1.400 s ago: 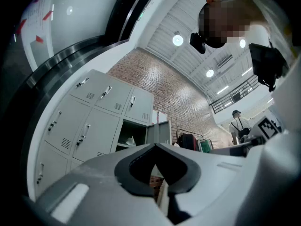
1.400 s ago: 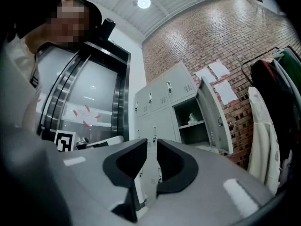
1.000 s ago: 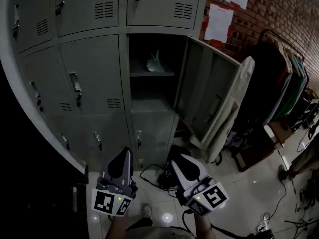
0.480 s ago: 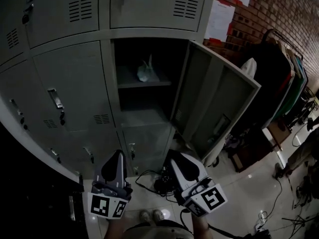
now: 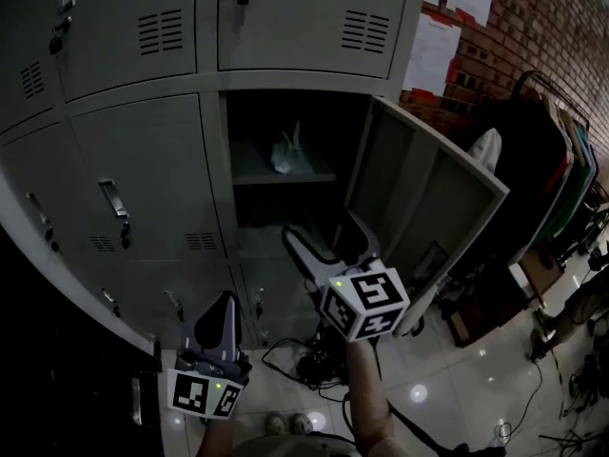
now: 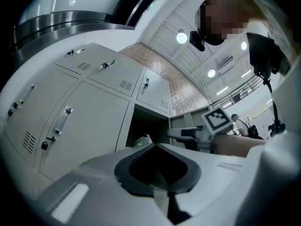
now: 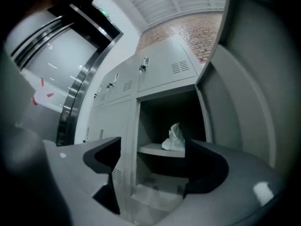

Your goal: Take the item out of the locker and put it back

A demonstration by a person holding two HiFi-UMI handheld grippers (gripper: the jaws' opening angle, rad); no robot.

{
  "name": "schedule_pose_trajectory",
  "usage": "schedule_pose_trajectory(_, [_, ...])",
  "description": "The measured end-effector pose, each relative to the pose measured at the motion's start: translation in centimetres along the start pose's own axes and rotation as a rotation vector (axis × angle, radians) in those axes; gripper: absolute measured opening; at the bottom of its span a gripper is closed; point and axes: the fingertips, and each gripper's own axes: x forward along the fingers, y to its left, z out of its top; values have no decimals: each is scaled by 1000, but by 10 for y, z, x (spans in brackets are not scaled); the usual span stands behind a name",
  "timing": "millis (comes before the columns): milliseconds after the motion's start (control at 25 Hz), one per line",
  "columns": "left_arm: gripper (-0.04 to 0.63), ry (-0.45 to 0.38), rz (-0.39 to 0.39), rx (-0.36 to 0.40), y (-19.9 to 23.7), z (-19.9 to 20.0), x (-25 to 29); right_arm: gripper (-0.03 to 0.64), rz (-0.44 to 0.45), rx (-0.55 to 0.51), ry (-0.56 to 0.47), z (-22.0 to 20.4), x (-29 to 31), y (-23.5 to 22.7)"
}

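A bank of grey lockers (image 5: 143,179) stood against a brick wall (image 5: 533,27) in a dim room. One locker (image 5: 231,198) was open, its door (image 5: 428,208) swung out to the right. The item (image 5: 290,152), a small pale crumpled bag, sat on the shelf (image 5: 257,174) inside, towards the back.

The right tool (image 5: 324,236) was raised in front of the opening but well short of the item. Its jaws were opening wide, with nothing between them yet. The left tool (image 5: 226,303) hung low with its jaws together and empty.

The step in hand looked like the reach. It would likely go best with the tool kept wide and level and aimed above the shelf edge. The jaws should probably straddle the bag's bunched top before closing. A soft bag would likely slip or tear if only pinched at a corner. The approach should also stay clear of the door.
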Motion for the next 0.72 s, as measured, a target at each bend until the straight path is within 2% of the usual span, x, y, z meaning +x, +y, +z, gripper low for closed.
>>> schedule_pose_trajectory(160, [6,7,15,17,9,1,0,446,-40,-42,68,11,69,-27])
schedule_pose_trajectory(440, [6,32,66,62,33,2,-2,448,-116,-20,200,-15,143,-72])
schedule_pose_trajectory(720, [6,21,112,85,57,6,4,441,-130,-26,204,-20,175,-85])
